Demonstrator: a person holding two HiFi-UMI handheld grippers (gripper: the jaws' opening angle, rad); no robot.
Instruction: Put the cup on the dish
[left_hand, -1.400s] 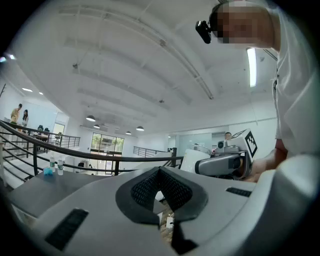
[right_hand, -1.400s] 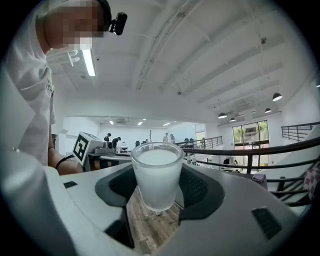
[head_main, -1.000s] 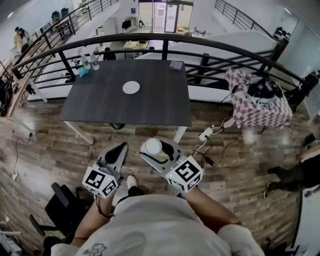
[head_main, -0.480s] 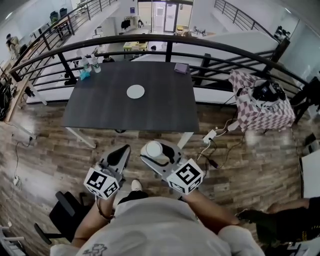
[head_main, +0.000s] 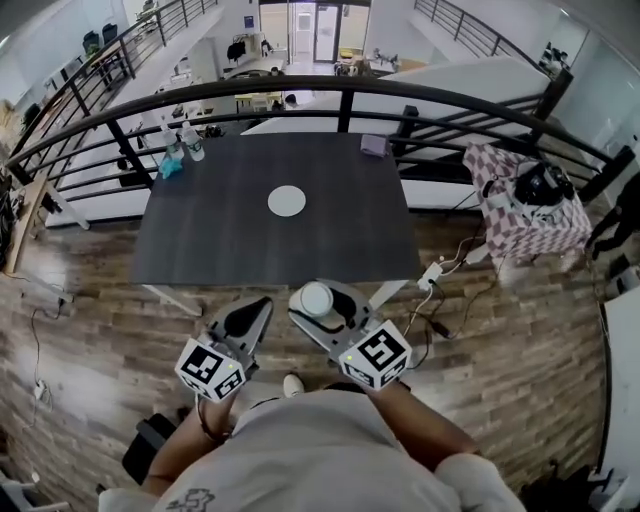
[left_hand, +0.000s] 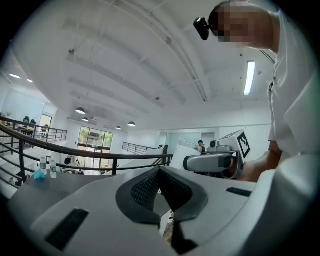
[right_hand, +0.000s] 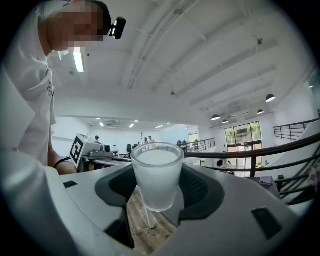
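Status: transport step, cup not yet over the desk.

Right hand-held gripper (head_main: 325, 303) is pinching the cup (right_hand: 156, 175). Its pads sit on either side of the wall, around mid-height. The cup is upright and frosted white. I can't tell whether there's anything in it.

Left hand-held gripper (head_main: 245, 318) has its jaws pressed together with nothing between them. It's parked at 9 o'clock of the right one, just beside it. I judge it idle for this task.

In the head view the cup hangs over the wood floor (head_main: 480, 330), just short of the near edge of the desk (head_main: 220, 240). The dish (head_main: 287, 201) lies flat around the middle of the desk, at about 12 o'clock from the cup, a shade toward 11, and well apart from it. The dish is bare. Bottles (head_main: 190, 140) stand at the far left corner, well out of the path.

Next move as I read it:
- Carry the cup toward 12 o'clock, past the desk edge, keeping it level.
- Nudge toward 11 to centre it over the dish.
- Lower until the base seats on the dish, then spread the jaws and back straight out.

Main risk is clipping the cup on withdrawal and tipping it.
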